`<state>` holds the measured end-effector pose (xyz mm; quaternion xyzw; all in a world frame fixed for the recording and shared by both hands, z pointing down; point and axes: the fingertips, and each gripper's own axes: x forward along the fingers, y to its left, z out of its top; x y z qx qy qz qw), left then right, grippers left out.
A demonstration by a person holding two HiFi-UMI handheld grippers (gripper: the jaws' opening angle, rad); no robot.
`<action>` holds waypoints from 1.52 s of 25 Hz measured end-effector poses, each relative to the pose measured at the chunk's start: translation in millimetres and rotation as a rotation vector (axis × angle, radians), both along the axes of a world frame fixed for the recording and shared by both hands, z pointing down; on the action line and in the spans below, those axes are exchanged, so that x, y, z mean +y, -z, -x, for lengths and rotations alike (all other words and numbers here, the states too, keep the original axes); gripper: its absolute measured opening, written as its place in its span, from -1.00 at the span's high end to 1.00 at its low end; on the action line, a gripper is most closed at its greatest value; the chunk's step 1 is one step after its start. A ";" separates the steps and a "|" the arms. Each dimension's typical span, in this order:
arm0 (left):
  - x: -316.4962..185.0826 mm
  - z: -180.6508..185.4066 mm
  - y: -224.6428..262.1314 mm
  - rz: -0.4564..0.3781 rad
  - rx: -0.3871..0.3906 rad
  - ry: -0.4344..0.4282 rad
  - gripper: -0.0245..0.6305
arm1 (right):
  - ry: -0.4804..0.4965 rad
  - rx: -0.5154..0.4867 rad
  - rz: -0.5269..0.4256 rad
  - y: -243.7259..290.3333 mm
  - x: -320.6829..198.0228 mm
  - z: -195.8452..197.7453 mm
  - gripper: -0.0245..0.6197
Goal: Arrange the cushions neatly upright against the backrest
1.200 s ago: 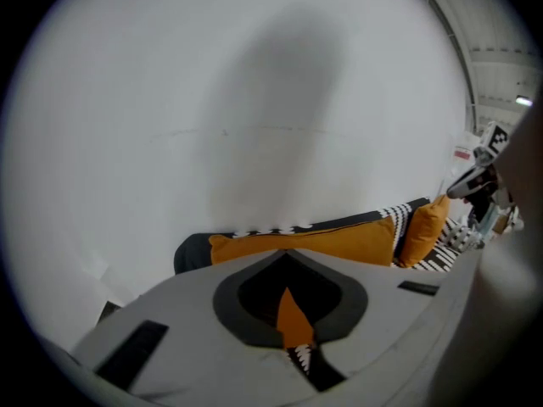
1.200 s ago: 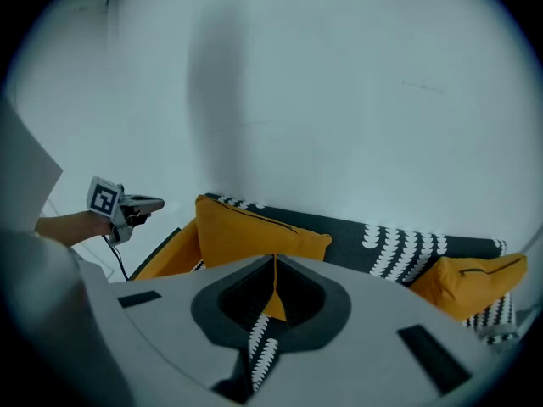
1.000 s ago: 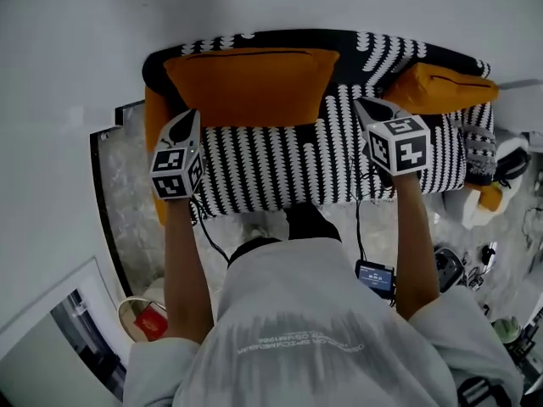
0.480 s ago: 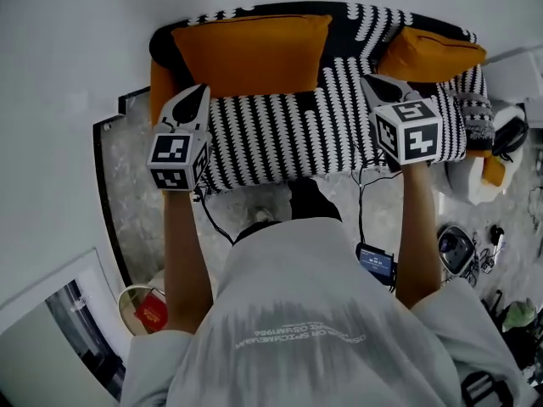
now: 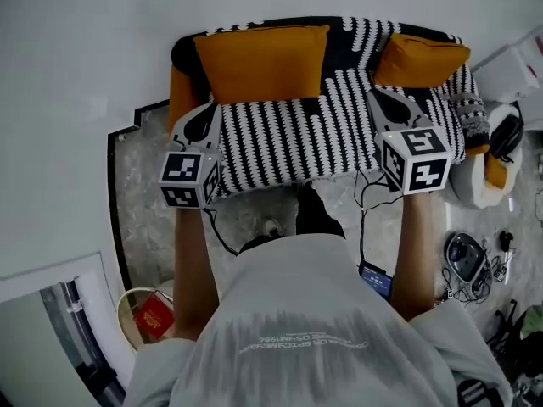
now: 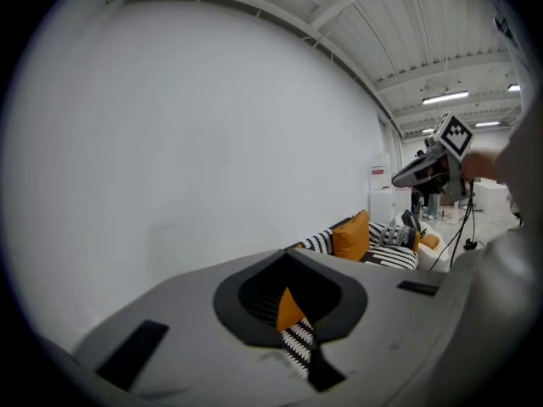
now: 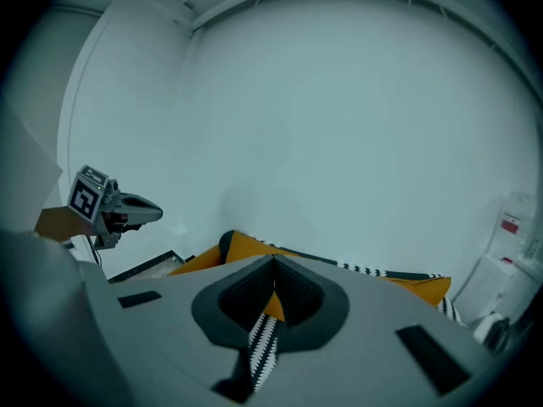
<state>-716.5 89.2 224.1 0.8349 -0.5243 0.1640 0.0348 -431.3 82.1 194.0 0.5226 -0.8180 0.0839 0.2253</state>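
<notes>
Large orange cushion [image 5: 259, 62] stands upright against the backrest [image 5: 352, 39] at the left end of the sofa [image 5: 288, 142], long edge level and face toward the seat. Smaller orange cushion [image 5: 420, 58] leans against the same backrest toward the right end, a little askew. The two are well apart, with a strip of black-and-white patterned cover between them. Neither cushion is touched by a tool. Left hand-held gripper [image 5: 210, 110] is held over the seat's front left corner, tips pointing toward the large cushion. In its own view the jaws [image 6: 286, 257] are fully together with nothing between them; only orange fabric and patterned cover show beyond the tips. Right hand-held gripper [image 5: 378, 98] is held over the front right part of the seat, below the smaller cushion. Its jaws [image 7: 273, 263] are likewise pressed together and empty. Each marker cube sits above a bare forearm, and the person in a grey shirt stands at the front edge of the sofa. A grey knitted item [image 5: 472, 117] lies at the sofa's right end, and black headphones [image 5: 509, 138] rest just beyond it. A plain white wall [image 5: 85, 49] is behind the sofa and a mottled pale floor [image 5: 144, 197] lies to its left. A red object [image 5: 153, 316] sits in a round container at lower left.
</notes>
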 end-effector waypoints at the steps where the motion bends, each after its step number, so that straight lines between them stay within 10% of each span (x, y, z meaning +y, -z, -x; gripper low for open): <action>1: 9.2 -1.8 5.0 -0.008 0.003 0.002 0.90 | -0.008 -0.003 -0.022 7.5 10.8 -1.3 0.91; 17: 108.9 -38.1 57.1 -0.150 -0.064 -0.030 0.90 | 0.006 -0.004 -0.128 41.5 130.4 2.7 0.91; 38: 100.7 -45.5 61.0 -0.148 -0.056 -0.047 0.90 | -0.019 0.002 -0.089 24.4 122.2 -7.1 0.92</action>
